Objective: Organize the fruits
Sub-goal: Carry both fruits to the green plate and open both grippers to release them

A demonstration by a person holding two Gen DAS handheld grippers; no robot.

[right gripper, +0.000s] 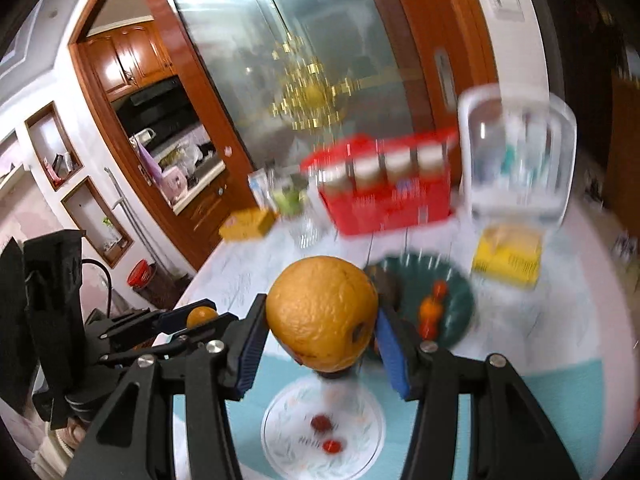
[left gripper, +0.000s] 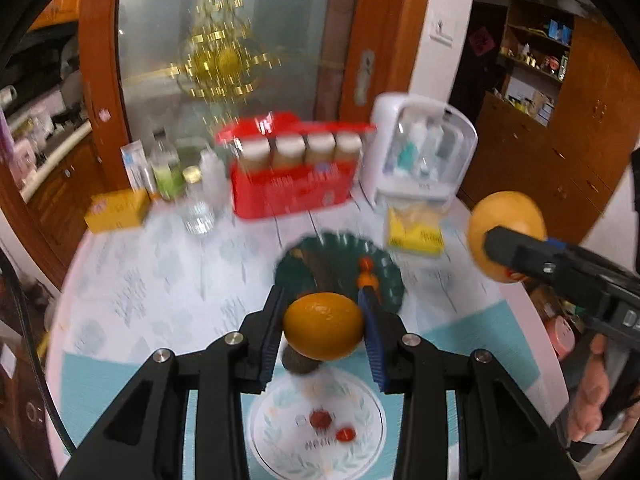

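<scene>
My left gripper is shut on a small orange and holds it above the table, over the near edge of a dark green plate. My right gripper is shut on a larger orange, also in the air; it shows at the right of the left wrist view. The green plate holds small orange and red fruits. A white patterned plate below the grippers carries two small red fruits. A dark fruit lies under the small orange.
At the back of the table stand a red box of jars, a white clear-fronted container, bottles, a yellow box and a yellow packet. The table's edge curves at left and right.
</scene>
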